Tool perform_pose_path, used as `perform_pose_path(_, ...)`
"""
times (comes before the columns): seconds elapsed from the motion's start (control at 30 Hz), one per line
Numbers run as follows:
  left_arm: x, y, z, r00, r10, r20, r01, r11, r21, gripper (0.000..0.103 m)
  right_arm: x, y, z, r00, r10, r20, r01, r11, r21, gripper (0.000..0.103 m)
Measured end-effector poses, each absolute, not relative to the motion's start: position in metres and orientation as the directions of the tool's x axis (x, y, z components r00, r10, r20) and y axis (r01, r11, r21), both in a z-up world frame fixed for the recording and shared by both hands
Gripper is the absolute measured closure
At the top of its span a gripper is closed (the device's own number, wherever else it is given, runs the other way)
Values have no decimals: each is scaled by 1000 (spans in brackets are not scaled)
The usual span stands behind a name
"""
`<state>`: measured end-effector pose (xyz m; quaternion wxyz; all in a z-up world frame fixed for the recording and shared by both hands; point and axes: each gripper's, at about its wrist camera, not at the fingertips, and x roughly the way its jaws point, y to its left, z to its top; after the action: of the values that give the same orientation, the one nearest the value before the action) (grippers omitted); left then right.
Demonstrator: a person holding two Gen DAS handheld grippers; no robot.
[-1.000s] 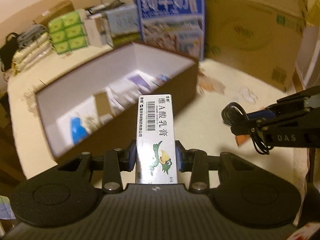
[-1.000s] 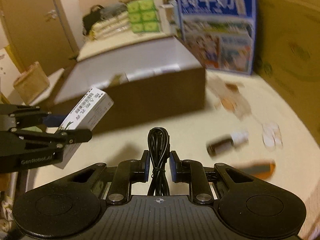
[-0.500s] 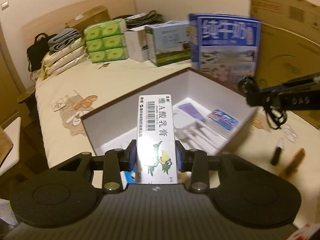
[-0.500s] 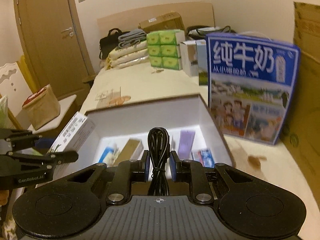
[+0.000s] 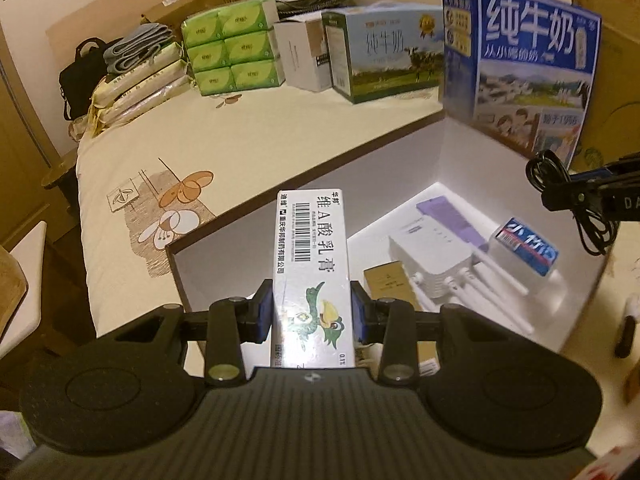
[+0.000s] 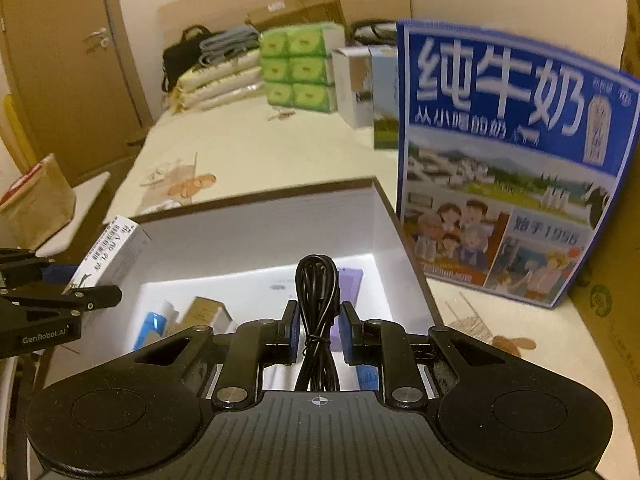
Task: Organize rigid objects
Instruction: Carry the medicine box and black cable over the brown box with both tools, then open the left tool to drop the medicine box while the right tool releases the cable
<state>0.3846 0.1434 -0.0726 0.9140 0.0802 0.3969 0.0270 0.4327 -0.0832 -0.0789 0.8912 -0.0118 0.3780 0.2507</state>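
Observation:
My left gripper (image 5: 312,312) is shut on a white ointment carton (image 5: 310,264) with a green bird print, held over the near-left part of the open white-lined box (image 5: 400,156). It also shows at the left of the right wrist view (image 6: 114,252). My right gripper (image 6: 318,330) is shut on a coiled black cable (image 6: 318,292), held above the box (image 6: 260,216); the cable also shows in the left wrist view (image 5: 556,184). Inside the box lie a white router (image 5: 436,256), a purple box (image 5: 452,216), a blue-white carton (image 5: 528,244) and a tan box (image 5: 386,284).
A tall blue milk carton case (image 6: 508,168) stands just right of the box. Green tissue packs (image 5: 232,44), white and green boxes (image 5: 380,52) and a black bag (image 5: 80,80) line the far wall. A small dark bottle (image 5: 624,336) lies right of the box.
Both grippers have come forward and over the open box, still holding their items. The box interior now fills more of both views.

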Motion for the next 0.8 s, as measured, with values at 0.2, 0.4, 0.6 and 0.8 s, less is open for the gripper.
perform_pose_path(0.2,397,147,-86,673,118,-730,6,986,165,69,441,-82,-95,575,423,-700,-443,881,169,86)
perform_pose_path(0.4,407,151,-93,667,131,-734,-3,985,173,69,447,-77,-103,572,428,-700,-446,878,173,86)
perform_pose_path(0.6,414,152,-96,673,142,-726,-5,982,187,64,448,-68,-104,582,410,-702,-451,881,140,82)
perform_pose_path(0.8,411,147,-94,673,142,-726,10,980,200,56,437,-73,-101,586,425,-690,-472,871,136,53)
